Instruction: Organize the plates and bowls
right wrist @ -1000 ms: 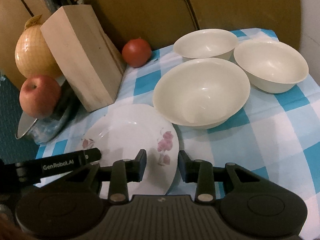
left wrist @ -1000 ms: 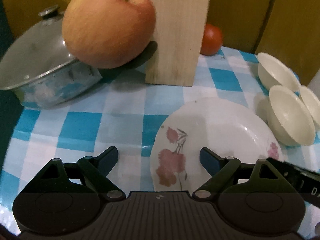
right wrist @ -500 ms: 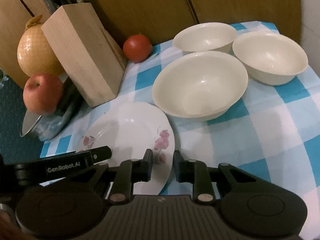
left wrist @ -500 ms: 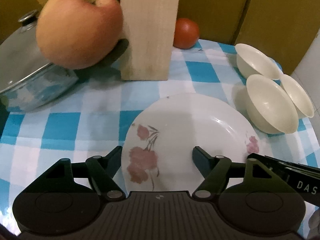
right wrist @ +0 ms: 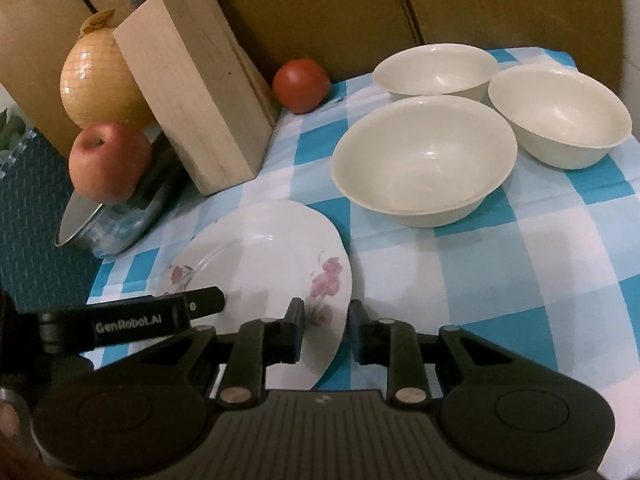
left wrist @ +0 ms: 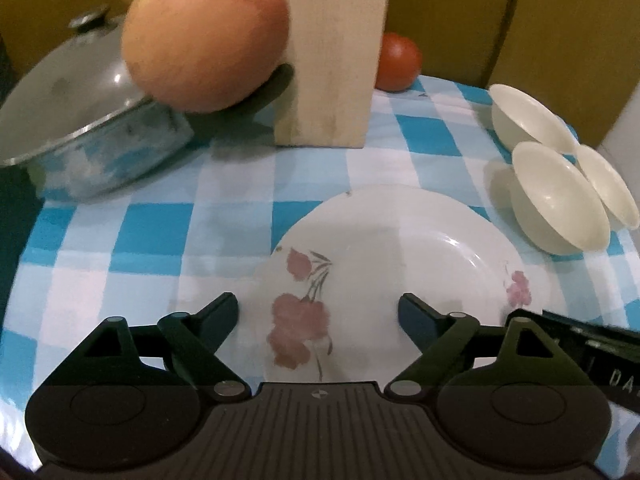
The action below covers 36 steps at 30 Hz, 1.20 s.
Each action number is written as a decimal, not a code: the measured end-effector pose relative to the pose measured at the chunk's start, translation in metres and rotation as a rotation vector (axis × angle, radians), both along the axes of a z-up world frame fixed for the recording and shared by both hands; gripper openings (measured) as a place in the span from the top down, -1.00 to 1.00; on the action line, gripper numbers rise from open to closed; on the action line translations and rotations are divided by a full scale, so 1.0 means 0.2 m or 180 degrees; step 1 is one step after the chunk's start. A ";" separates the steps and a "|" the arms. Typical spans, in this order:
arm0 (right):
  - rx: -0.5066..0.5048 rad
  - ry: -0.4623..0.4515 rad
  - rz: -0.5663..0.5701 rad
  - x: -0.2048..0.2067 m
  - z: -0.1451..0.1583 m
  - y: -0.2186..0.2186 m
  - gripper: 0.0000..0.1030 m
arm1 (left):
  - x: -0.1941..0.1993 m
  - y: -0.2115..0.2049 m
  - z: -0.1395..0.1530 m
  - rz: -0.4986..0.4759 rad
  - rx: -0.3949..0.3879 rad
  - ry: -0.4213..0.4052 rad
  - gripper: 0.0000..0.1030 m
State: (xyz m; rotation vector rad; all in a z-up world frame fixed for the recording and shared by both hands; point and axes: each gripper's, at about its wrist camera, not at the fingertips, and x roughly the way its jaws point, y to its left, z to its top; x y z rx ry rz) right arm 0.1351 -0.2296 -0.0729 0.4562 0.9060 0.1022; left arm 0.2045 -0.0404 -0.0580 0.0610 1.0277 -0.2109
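A white plate with pink flowers lies on the blue checked cloth. My left gripper hovers over its near left rim, jaws wide and opening, touching nothing. In the right wrist view the plate has its right rim between the narrow jaws of my right gripper; they are opening slightly and the pads do not press on it. Three cream bowls stand empty to the right: a large one nearest the plate, and two behind it.
A wooden knife block stands behind the plate, with a tomato to its right. To its left an apple rests on a lidded metal pot, before a netted yellow fruit. Brown panels close the back.
The left jaws narrowed over the plate's left rim, then spread wide again. The right jaws closed in around the plate's right rim and have since parted a little. Both hands stayed put.
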 end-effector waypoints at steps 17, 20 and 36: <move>0.0094 -0.0121 -0.0008 -0.01 -0.01 -0.02 0.58 | -0.04 -0.05 0.00 -0.0132 0.0011 -0.0087 -0.89; 0.0087 -0.0117 -0.0008 -0.01 -0.01 -0.01 0.59 | -0.04 -0.03 0.01 -0.0078 0.0009 -0.0097 -0.79; 0.0132 -0.0132 -0.0069 0.00 0.00 -0.01 0.60 | -0.06 -0.01 0.04 -0.0010 0.0046 -0.0151 -0.72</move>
